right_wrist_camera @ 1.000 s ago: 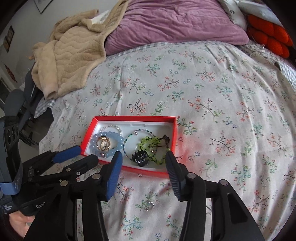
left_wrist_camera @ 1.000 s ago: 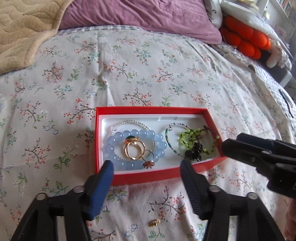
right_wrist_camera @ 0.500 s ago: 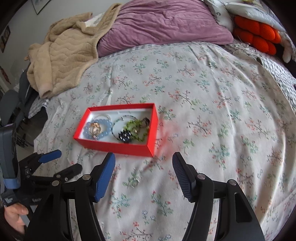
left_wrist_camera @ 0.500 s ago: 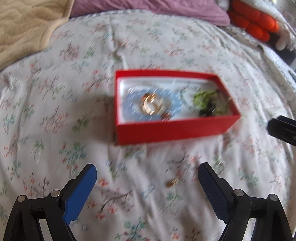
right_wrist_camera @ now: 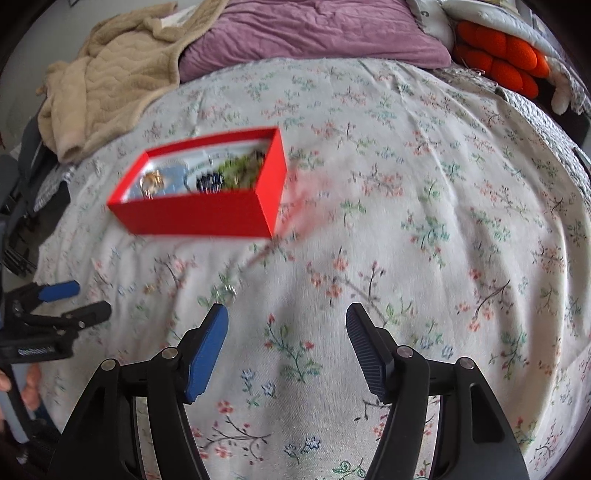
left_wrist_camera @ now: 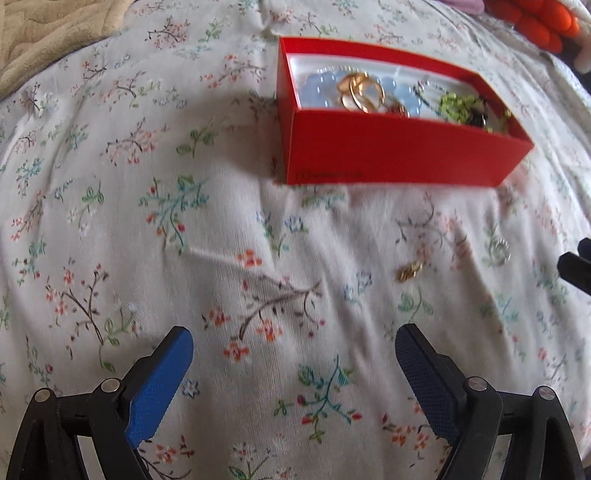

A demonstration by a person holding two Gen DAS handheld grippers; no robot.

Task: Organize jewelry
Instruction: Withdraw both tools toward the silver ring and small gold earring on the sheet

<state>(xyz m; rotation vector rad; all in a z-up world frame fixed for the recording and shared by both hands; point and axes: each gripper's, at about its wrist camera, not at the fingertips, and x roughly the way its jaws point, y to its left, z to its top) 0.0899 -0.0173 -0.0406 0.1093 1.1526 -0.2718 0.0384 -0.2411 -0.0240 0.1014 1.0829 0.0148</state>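
A red box [left_wrist_camera: 399,151] [right_wrist_camera: 199,216] sits on the floral bedspread and holds a blue bead bracelet, gold rings [left_wrist_camera: 360,92] and green beads [left_wrist_camera: 460,107]. A small gold piece [left_wrist_camera: 409,271] [right_wrist_camera: 149,288] and a silver ring [left_wrist_camera: 499,251] [right_wrist_camera: 228,291] lie loose on the sheet in front of the box. My left gripper [left_wrist_camera: 293,373] [right_wrist_camera: 75,299] is open and empty, low over the sheet, short of the gold piece. My right gripper [right_wrist_camera: 286,343] is open and empty, with the silver ring just beyond its left finger.
A beige blanket [right_wrist_camera: 110,74] and a purple pillow [right_wrist_camera: 314,33] lie at the head of the bed. An orange plush [right_wrist_camera: 498,59] sits at the far right. The bed's left edge drops off near dark items [right_wrist_camera: 22,206].
Both grippers have drawn back from the box and dropped lower, and their jaws have opened wider. The box now looks farther away; the loose gold piece and silver ring have come into view.
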